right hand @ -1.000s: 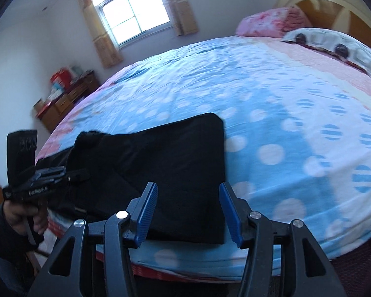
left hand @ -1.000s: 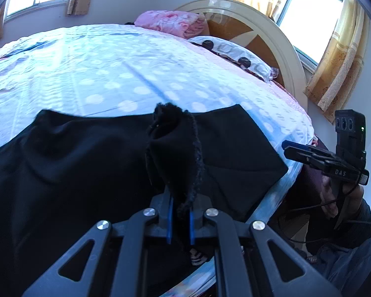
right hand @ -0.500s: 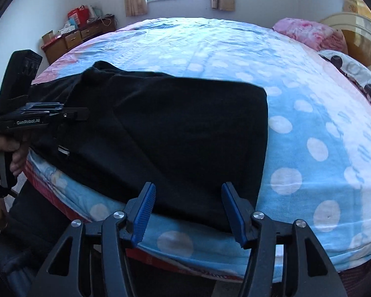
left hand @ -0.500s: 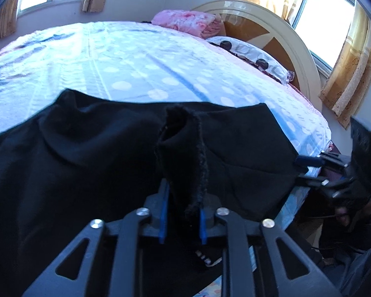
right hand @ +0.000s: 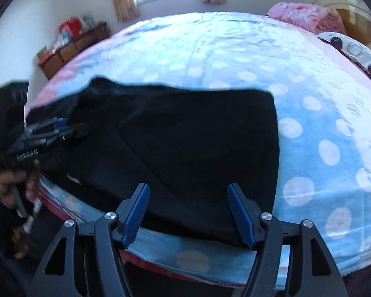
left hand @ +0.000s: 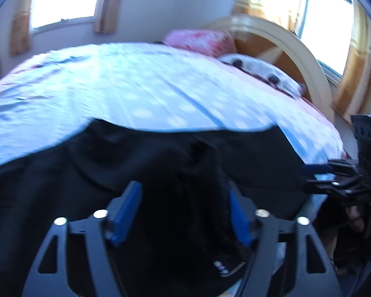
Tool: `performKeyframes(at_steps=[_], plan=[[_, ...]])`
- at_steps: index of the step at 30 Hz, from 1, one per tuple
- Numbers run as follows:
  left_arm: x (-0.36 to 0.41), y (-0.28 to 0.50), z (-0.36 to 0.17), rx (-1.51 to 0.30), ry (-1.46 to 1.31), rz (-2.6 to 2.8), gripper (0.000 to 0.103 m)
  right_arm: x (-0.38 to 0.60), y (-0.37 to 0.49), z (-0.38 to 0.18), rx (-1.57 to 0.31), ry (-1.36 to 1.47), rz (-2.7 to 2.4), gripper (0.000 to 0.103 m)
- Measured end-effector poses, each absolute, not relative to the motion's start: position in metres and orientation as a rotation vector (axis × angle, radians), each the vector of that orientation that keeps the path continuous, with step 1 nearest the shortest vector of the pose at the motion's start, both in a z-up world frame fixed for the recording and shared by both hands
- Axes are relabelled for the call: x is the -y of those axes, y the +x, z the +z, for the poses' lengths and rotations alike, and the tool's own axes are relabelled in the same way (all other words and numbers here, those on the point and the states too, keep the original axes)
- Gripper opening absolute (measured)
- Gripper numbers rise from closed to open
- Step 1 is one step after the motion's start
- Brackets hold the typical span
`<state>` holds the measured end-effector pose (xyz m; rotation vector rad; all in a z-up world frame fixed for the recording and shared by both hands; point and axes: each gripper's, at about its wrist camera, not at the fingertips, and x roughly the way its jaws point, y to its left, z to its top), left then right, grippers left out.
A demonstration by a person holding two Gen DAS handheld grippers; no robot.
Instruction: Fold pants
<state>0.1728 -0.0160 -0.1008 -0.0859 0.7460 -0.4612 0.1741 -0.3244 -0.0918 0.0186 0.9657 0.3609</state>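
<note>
Two blue-padded fingers of the left claw (left hand: 184, 212) stand spread apart in the left wrist view, with a dark bunch of the black pants (left hand: 86, 163) lying in the gap between them; the blur hides whether either pad touches the cloth. Ahead of this claw the pants spread wide across the near edge of the bed (left hand: 136, 86), whose sheet is pale blue with white dots. Farther ahead and to the right lie a pink pillow (left hand: 200, 38) and a white pillow with dark spots (left hand: 262, 70) against a rounded headboard (left hand: 291, 42). At the far right the right claw (left hand: 316, 175) reaches in toward the pants' right edge, its fingers apart.

From the right wrist view, the right claw (right hand: 188, 215) is open, its ribbed blue fingers spread over the near hem of the pants (right hand: 185, 136), gripping nothing. The cloth lies flat ahead of it as a dark, roughly squared shape, its right edge straight against the dotted sheet. To the left, the left claw (right hand: 69, 128) sits over the pants' left end, held by a hand (right hand: 10, 183). A cluttered cabinet (right hand: 71, 47) stands far ahead to the left.
</note>
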Motion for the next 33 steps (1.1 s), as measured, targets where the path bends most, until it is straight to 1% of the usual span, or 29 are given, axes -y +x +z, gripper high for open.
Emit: performKeyframes(at_steps=[2,4,6,11,13,15,18,21,22,23,24,25,26,28,31,33], plan=[[0.003,0.174,-0.096,-0.734,-0.107,-0.445,0.077,0.317,0.18,-0.083,-0.951,0.037,0.417,0.067],[-0.012,0.173,-0.095,-0.731,-0.103,-0.399,0.08,0.303,0.19,-0.073,-0.934,0.038,0.47,0.067],[-0.021,0.171,-0.096,-0.733,-0.091,-0.364,0.081,0.285,0.207,-0.066,-0.935,0.062,0.534,0.067],[-0.043,0.159,-0.105,-0.724,-0.058,-0.296,0.081,0.234,0.272,-0.049,-0.94,0.229,0.734,0.067],[-0.05,0.156,-0.107,-0.716,-0.047,-0.278,0.081,0.209,0.303,-0.053,-0.988,0.297,0.792,0.067],[-0.057,0.155,-0.108,-0.702,-0.036,-0.267,0.082,0.183,0.326,-0.06,-1.033,0.295,0.82,0.067],[-0.063,0.154,-0.11,-0.687,-0.021,-0.261,0.09,0.147,0.36,-0.084,-1.137,0.296,0.824,0.067],[-0.065,0.157,-0.116,-0.695,-0.005,-0.26,0.091,0.122,0.377,-0.109,-1.255,0.279,0.834,0.064],[-0.066,0.158,-0.12,-0.701,0.002,-0.26,0.091,0.116,0.38,-0.117,-1.285,0.269,0.84,0.054],[-0.066,0.159,-0.123,-0.708,0.006,-0.255,0.091,0.112,0.382,-0.12,-1.295,0.263,0.845,0.037],[-0.067,0.16,-0.126,-0.715,0.004,-0.253,0.091,0.107,0.383,-0.122,-1.297,0.245,0.861,0.026],[-0.068,0.163,-0.131,-0.728,-0.003,-0.252,0.091,0.1,0.382,-0.122,-1.288,0.216,0.871,0.011],[-0.069,0.164,-0.133,-0.736,-0.007,-0.251,0.091,0.096,0.383,-0.121,-1.273,0.202,0.855,0.006],[-0.067,0.164,-0.137,-0.739,-0.001,-0.262,0.095,0.096,0.39,-0.12,-1.247,0.165,0.792,0.004],[-0.06,0.165,-0.136,-0.742,0.035,-0.247,0.096,0.098,0.406,-0.134,-1.279,0.169,0.756,0.003],[-0.059,0.163,-0.133,-0.748,0.036,-0.238,0.096,0.092,0.405,-0.137,-1.255,0.107,0.757,0.003]])
